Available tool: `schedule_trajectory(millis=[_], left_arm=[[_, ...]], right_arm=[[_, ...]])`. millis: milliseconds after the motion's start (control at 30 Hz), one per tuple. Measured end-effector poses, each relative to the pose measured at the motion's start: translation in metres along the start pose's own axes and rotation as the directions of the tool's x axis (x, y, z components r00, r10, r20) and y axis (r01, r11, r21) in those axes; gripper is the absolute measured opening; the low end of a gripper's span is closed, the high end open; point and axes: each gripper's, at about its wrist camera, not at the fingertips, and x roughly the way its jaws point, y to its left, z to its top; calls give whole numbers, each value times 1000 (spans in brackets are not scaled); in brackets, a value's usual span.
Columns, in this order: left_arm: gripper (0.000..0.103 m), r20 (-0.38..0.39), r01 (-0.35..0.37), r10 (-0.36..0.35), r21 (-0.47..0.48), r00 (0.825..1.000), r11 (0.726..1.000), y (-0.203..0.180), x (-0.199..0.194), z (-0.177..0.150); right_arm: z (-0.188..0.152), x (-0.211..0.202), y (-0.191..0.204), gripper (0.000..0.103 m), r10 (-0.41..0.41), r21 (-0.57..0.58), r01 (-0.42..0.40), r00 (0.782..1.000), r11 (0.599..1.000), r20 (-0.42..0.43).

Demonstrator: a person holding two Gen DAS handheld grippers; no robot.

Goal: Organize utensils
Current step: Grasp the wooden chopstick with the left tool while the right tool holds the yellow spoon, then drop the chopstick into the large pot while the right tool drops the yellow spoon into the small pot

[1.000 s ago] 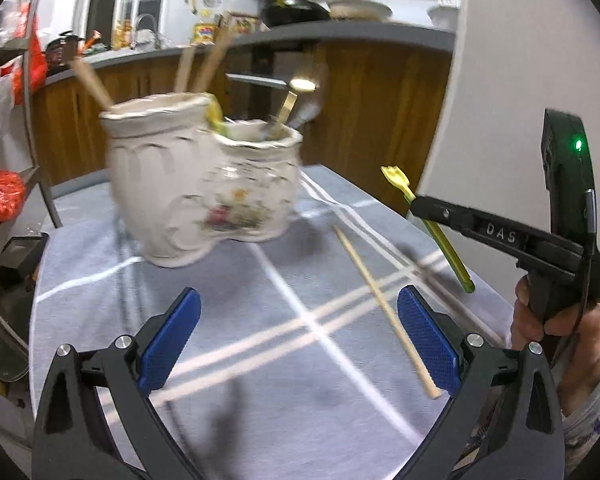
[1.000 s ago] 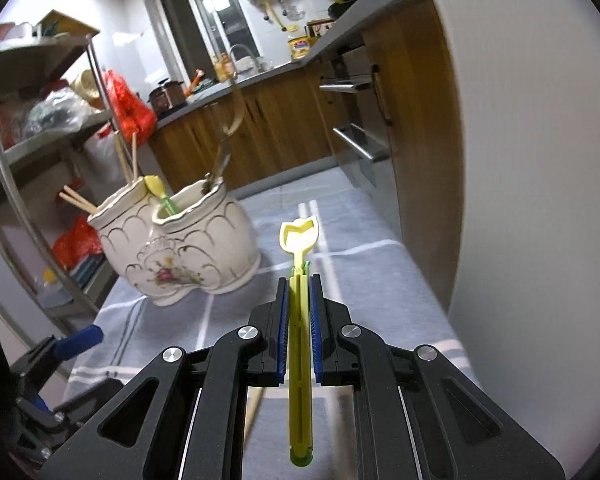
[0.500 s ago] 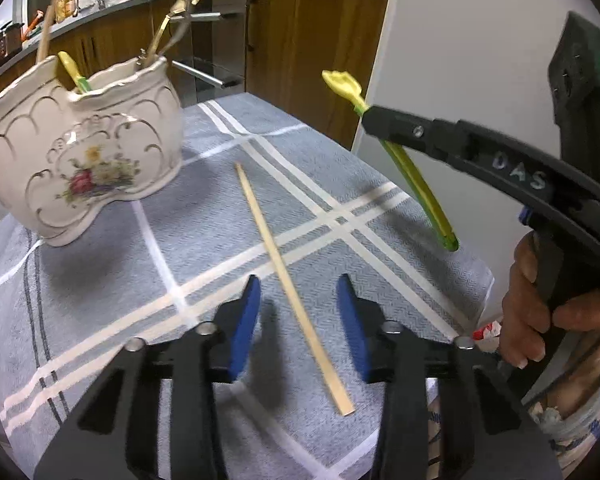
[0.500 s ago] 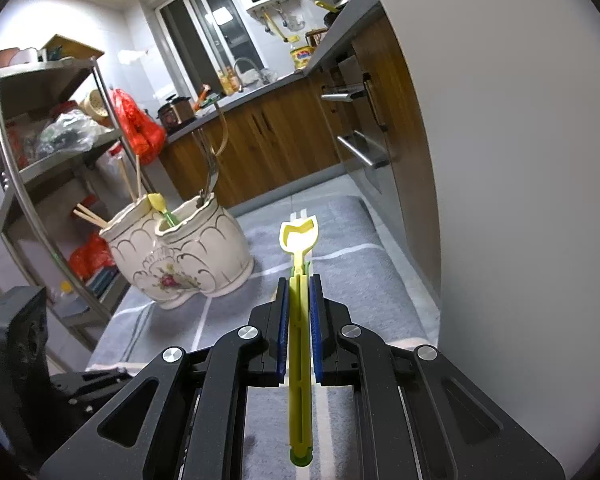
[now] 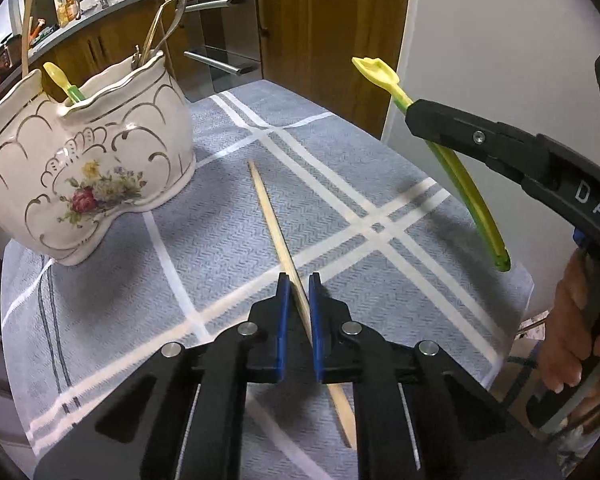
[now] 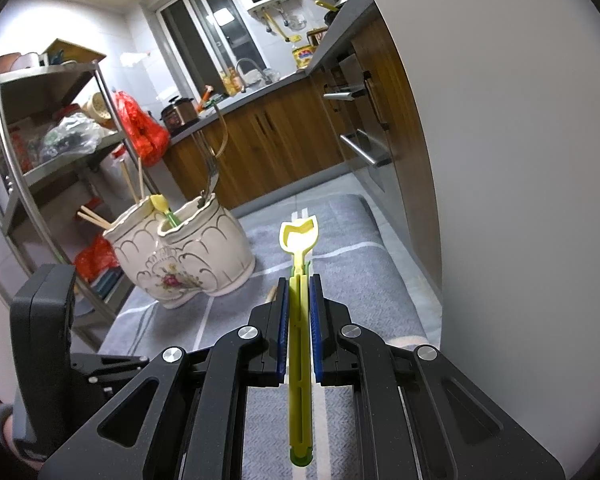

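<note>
Fingers of the left gripper (image 5: 298,286) pinch the chopstick (image 5: 274,220) lying on the grey cloth (image 5: 380,184), while the right gripper (image 6: 299,292) clamps a yellow-green fork (image 6: 299,264), both likely bound for the ceramic holder (image 5: 80,168).

Ahead of my left tongs (image 5: 298,280) the cloth (image 5: 228,216) lies bare up to the ceramic holder (image 5: 88,168), which blocks the far left. My right tongs (image 5: 414,118) and their yellow fork (image 5: 460,184) hang over the right edge, narrowing that side. A white wall (image 6: 520,160) closes off the right.
</note>
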Motion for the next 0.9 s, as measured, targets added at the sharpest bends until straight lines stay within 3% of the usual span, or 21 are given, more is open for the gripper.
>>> schedule_trajectory(millis=[267, 433, 567, 700, 900], left_arm=[[6, 74, 24, -24, 5, 997, 1000, 23, -22, -17], [6, 201, 99, -95, -11, 975, 995, 44, -56, -32], [6, 357, 173, -162, 1, 920, 985, 64, -90, -48], [6, 452, 206, -168, -34, 876, 978, 86, -109, -57], [6, 601, 173, -89, -83, 794, 981, 114, -149, -68]], right_arm=[[-1, 0, 1, 11, -5, -6, 5, 1000, 1000, 0], [-3, 3, 3, 11, -4, -17, 4, 1000, 1000, 0], [-4, 3, 7, 11, 15, -18, -15, 1000, 1000, 5], [-6, 1, 19, 11, 34, -48, -33, 999, 998, 11], [-1, -4, 40, 11, 96, -69, -93, 995, 993, 40]])
